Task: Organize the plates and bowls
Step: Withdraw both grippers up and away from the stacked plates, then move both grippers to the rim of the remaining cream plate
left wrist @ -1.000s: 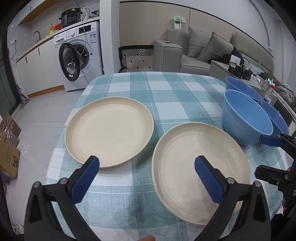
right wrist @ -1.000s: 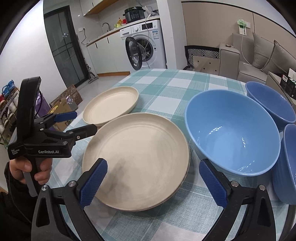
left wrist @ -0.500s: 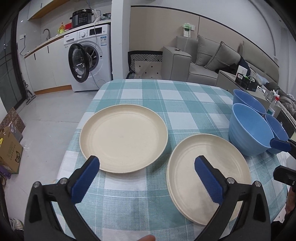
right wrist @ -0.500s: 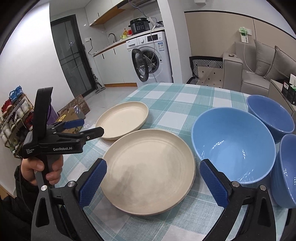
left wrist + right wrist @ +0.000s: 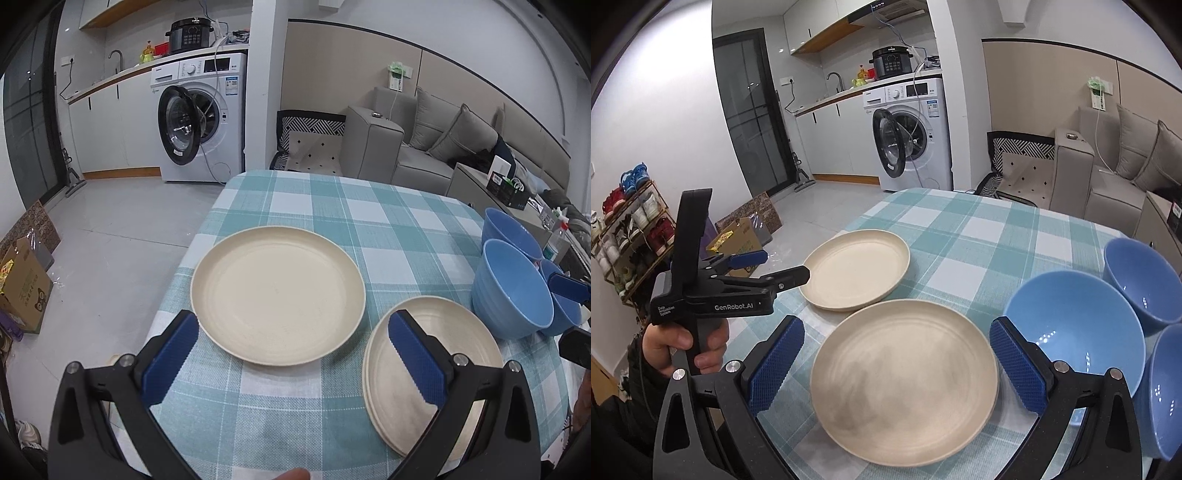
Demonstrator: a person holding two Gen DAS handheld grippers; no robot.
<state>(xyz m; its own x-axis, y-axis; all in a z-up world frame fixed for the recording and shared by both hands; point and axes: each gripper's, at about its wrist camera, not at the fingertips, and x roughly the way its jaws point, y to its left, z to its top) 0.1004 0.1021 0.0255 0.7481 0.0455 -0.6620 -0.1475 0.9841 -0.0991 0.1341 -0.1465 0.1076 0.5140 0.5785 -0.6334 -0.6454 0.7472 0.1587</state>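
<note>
Two cream plates lie on the checked tablecloth: the far-left plate (image 5: pixel 277 299) (image 5: pixel 855 271) and the near plate (image 5: pixel 443 369) (image 5: pixel 905 380). Three blue bowls stand at the right: the middle bowl (image 5: pixel 513 288) (image 5: pixel 1075 325), the far bowl (image 5: pixel 511 229) (image 5: pixel 1145 277) and the nearest bowl (image 5: pixel 1165 387). My left gripper (image 5: pixel 291 363) is open and empty, held above the table's near edge in front of the far-left plate. It also shows in the right wrist view (image 5: pixel 772 266). My right gripper (image 5: pixel 897 369) is open and empty, over the near plate.
The table (image 5: pixel 369 221) drops off to bare floor on the left. A washing machine (image 5: pixel 199 118) with its door open stands beyond. A grey sofa (image 5: pixel 424 147) is at the back right. A cardboard box (image 5: pixel 22 291) sits on the floor.
Both grippers have drawn back and up from the table, so plates and bowls look smaller and farther. Both stay open. Plates and bowls have not moved.
</note>
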